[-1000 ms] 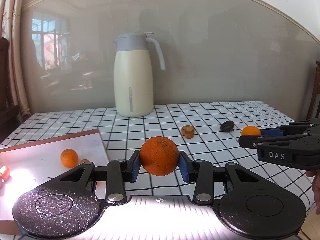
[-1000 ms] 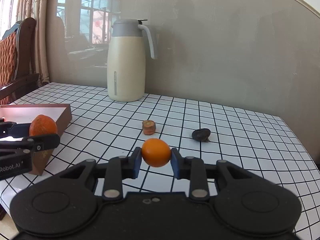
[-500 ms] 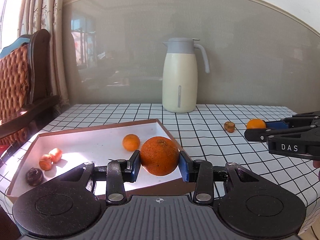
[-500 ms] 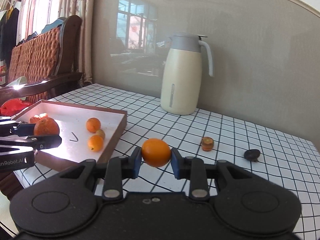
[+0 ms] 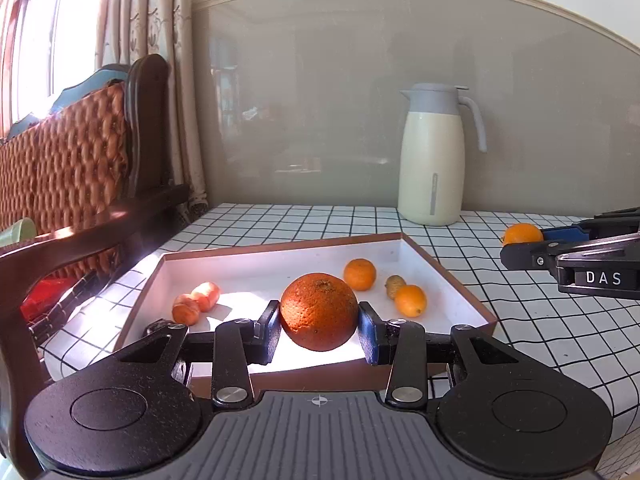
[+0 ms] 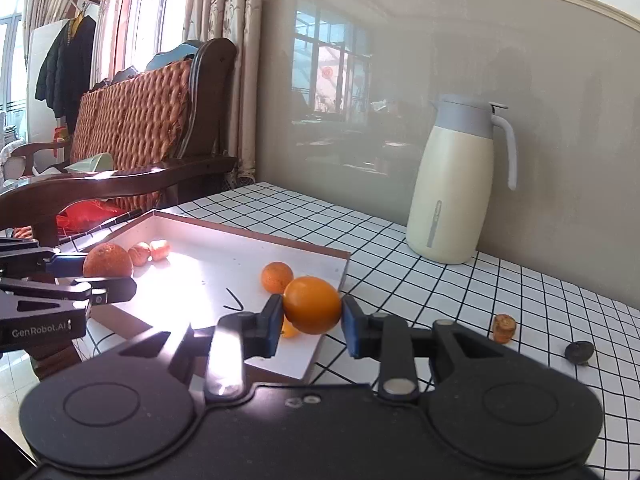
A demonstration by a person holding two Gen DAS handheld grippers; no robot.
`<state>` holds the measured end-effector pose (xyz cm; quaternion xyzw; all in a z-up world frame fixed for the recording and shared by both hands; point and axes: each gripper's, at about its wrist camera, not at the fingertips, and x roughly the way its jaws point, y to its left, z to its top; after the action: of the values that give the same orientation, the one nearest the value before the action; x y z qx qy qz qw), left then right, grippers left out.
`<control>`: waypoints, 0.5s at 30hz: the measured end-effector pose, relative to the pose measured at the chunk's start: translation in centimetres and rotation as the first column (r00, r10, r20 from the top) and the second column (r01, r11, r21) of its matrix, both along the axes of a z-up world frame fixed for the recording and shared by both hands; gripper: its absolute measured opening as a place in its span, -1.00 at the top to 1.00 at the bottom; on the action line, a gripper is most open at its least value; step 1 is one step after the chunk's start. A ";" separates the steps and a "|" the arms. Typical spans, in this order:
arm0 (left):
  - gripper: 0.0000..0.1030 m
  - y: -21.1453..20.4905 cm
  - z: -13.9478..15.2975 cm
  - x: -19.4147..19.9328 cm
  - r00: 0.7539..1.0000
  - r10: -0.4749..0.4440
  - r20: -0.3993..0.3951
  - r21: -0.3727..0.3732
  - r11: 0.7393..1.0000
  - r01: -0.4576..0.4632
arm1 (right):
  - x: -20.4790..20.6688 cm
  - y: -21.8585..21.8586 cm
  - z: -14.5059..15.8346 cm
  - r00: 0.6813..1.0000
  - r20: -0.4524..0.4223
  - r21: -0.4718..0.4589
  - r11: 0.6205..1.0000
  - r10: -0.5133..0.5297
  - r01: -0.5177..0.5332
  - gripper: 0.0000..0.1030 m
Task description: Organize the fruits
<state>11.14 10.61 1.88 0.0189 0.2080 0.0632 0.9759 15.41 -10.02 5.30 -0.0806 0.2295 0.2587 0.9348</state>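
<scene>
Two claws, each clamping fruit

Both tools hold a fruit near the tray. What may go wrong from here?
1. The large orange, round and pinched only at its sides by the left tool, may roll into the small fruits once released.
2. The smaller orange in the right tool hangs near the tray's rim; released early, it may land outside.

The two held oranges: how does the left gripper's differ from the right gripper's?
The left gripper holds the bigger orange, darker with rough, pitted skin; the right gripper holds a small orange, brighter and smooth. The bigger orange hangs above the tray; the small orange is near the tray's right edge. Both are clamped between the jaws, clear of the table.
</scene>
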 end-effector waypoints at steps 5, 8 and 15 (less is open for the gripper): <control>0.22 2.3 0.0 -0.7 0.998 0.056 0.017 0.004 0.998 -0.057 | -0.2 1.8 0.2 0.999 0.011 0.004 0.999 0.043 -0.043 0.56; 0.22 3.4 0.0 -1.1 0.996 0.082 0.023 0.015 0.996 -0.083 | -0.1 2.8 0.3 0.998 0.016 0.006 0.998 0.060 -0.060 0.56; 0.22 5.7 0.0 -1.3 0.991 0.126 0.035 0.016 0.992 -0.127 | 0.2 4.5 0.5 0.996 0.026 0.017 0.997 0.081 -0.082 0.56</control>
<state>9.81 16.28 1.86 0.0135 0.1917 0.1271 0.9731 15.60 -5.51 5.81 -0.0849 0.2120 0.2976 0.9270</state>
